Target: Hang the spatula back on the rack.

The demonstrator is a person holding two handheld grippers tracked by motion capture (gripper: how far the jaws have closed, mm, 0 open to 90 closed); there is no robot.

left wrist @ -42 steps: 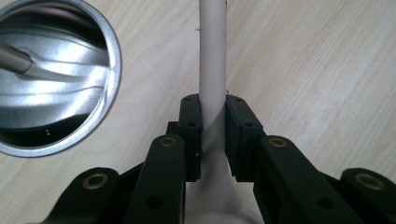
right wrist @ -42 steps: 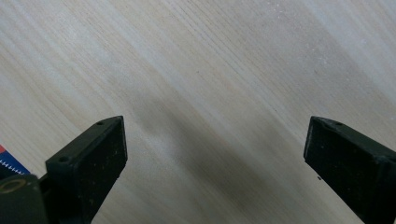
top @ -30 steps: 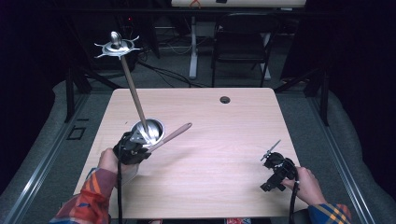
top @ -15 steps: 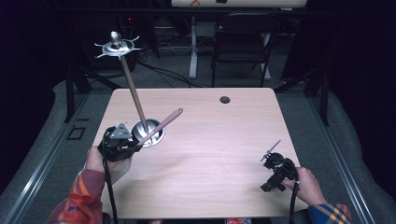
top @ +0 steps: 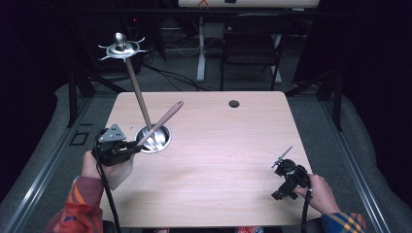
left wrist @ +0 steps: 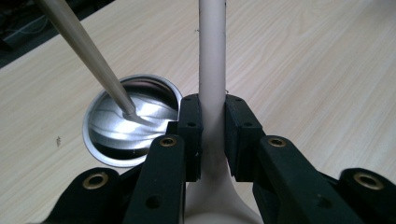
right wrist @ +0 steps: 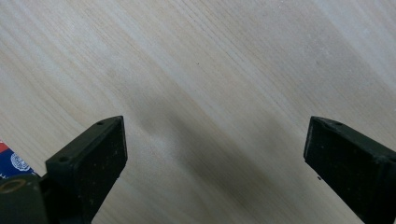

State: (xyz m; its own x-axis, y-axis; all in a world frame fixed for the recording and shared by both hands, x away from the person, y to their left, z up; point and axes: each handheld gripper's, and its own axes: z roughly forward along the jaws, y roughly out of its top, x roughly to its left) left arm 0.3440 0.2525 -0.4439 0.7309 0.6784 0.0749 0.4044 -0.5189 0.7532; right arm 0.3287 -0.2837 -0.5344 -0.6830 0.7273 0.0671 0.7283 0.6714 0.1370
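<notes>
- High view: a pale wooden desk (top: 218,160) with a small dark hole (top: 234,103) near its far edge. At the left side of the desk a round metal base (top: 154,138) carries a slanted wooden pole (top: 138,93), which leans up and away to a metal top piece (top: 121,47) with short prongs. The left claw (top: 131,148), held in the person's left hand (top: 92,165), sits just beside the base on its near-left side and grips a pale spoon-like utensil (top: 163,121). The utensil's handle runs from the claw up and to the right, crossing over the base, its tip well above the desk. The right claw (top: 281,161) is at the near right of the desk, well apart from the utensil, held by the right hand (top: 320,191).
- Left gripper view: both black jaws are clenched on the narrow neck of the utensil (left wrist: 212,70), with the handle running straight ahead between them and the wider part spreading below, probably the bowl, though it is cut off. The shiny base (left wrist: 130,121) lies just left of the jaws, the pole (left wrist: 84,51) rising from its middle.
- Right gripper view: the jaws stand wide apart and released, with bare desk (right wrist: 210,93) between them.
</notes>
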